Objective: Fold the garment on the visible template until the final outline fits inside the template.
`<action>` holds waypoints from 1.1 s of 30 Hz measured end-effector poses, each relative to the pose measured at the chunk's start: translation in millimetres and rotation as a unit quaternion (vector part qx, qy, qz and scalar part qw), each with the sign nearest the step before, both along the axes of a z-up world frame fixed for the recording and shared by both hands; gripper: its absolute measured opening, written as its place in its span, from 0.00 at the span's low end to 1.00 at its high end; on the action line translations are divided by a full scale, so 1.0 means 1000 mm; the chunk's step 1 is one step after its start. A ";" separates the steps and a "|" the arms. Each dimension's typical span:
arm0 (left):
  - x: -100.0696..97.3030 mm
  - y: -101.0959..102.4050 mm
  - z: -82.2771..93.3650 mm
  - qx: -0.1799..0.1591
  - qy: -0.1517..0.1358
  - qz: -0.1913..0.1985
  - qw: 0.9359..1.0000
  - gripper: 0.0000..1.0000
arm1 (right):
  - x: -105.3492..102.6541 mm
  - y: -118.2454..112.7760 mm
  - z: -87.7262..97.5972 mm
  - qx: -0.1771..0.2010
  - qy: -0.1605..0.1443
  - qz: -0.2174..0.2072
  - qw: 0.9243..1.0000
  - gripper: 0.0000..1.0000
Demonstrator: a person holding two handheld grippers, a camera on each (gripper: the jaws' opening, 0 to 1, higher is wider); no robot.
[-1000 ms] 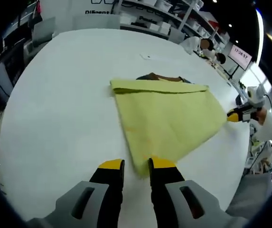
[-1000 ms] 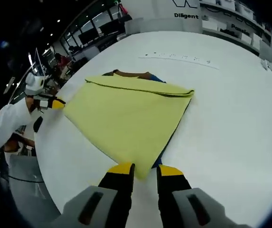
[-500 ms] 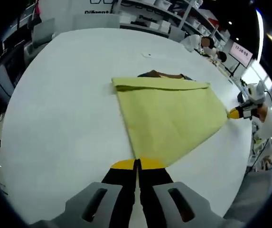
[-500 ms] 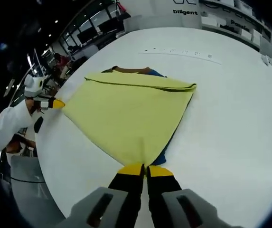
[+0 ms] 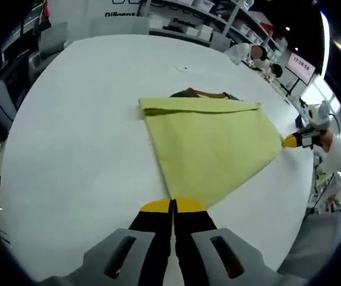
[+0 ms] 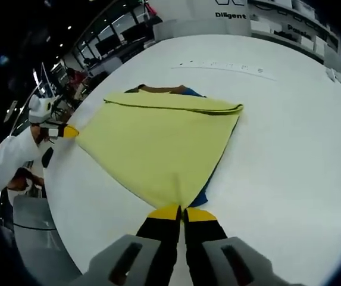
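**Garment pinched at both near corners**

The yellow garment [image 5: 212, 149] lies spread on the white table [image 5: 75, 137]. Left gripper [image 5: 173, 207] and right gripper [image 6: 182, 213], gaping a second ago, are now clamped on its near corners; since half a second ago only slight camera drift. A fold can begin.

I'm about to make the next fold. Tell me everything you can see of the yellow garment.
The yellow garment is soft, matte cloth lying flat on the white table, its far edge doubled over. A brown and blue layer peeks from beneath. The left gripper and right gripper each pinch a near corner, pulling it taut between them.
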State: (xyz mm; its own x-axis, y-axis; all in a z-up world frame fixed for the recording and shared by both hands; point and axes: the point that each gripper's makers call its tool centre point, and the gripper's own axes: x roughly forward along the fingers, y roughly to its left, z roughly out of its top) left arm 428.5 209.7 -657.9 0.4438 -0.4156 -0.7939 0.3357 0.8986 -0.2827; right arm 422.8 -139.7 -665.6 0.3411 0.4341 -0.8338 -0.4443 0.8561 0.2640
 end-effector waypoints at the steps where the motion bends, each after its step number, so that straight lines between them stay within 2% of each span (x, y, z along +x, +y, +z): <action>1: -0.001 0.000 0.001 0.000 -0.002 0.000 1.000 0.00 | 0.000 0.000 0.000 0.000 0.000 0.000 1.000 0.00; 15: -0.012 0.002 0.006 0.002 -0.006 0.001 1.000 0.00 | -0.018 0.000 0.006 0.004 0.006 0.003 1.000 0.00; 33: -0.059 0.004 0.002 0.020 0.003 -0.015 1.000 0.00 | -0.062 0.001 0.003 0.010 0.031 0.016 0.999 0.00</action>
State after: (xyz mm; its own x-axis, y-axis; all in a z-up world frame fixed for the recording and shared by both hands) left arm 369.8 213.5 -655.4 0.4271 -0.3973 -0.8123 0.3620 0.8983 -0.2490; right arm 361.3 -138.7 -662.3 0.2753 0.4614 -0.8434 -0.4542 0.8356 0.3088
